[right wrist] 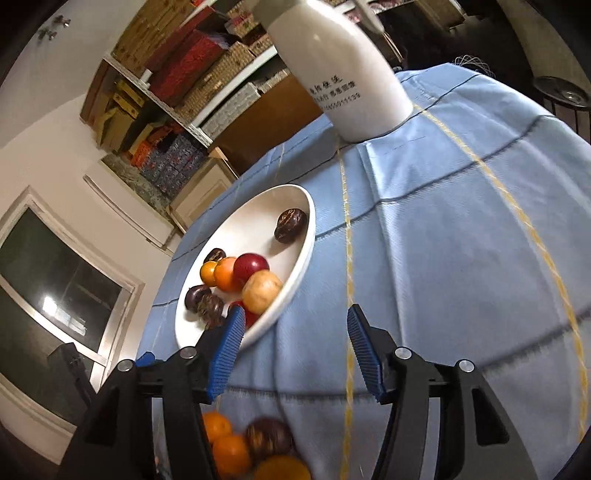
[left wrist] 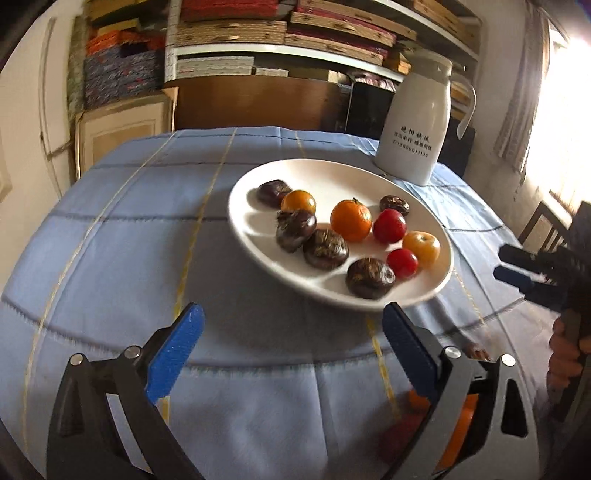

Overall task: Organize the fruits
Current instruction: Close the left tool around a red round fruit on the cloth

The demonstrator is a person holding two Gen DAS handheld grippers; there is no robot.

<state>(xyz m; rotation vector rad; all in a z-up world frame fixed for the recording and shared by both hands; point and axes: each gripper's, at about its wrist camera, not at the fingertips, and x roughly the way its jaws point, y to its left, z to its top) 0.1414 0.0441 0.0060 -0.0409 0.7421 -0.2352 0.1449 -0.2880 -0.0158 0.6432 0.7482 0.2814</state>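
Note:
A white plate (left wrist: 332,177) on the blue tablecloth holds several fruits: dark brown chestnut-like ones (left wrist: 325,248), an orange (left wrist: 350,220), red ones (left wrist: 389,225) and yellow-orange ones (left wrist: 421,248). My left gripper (left wrist: 291,347) is open and empty, just in front of the plate's near rim. My right gripper (right wrist: 295,350) is open and empty, beside the plate (right wrist: 295,280); it also shows at the right edge of the left wrist view (left wrist: 517,266). More loose fruits lie near the table's front: oranges (right wrist: 225,443) and a dark one (right wrist: 267,437).
A tall white jug (left wrist: 417,122) with printed text stands behind the plate at the back right; it also shows in the right wrist view (right wrist: 351,74). Shelves with stacked boxes (left wrist: 258,33) are behind the table. A window glares at the right.

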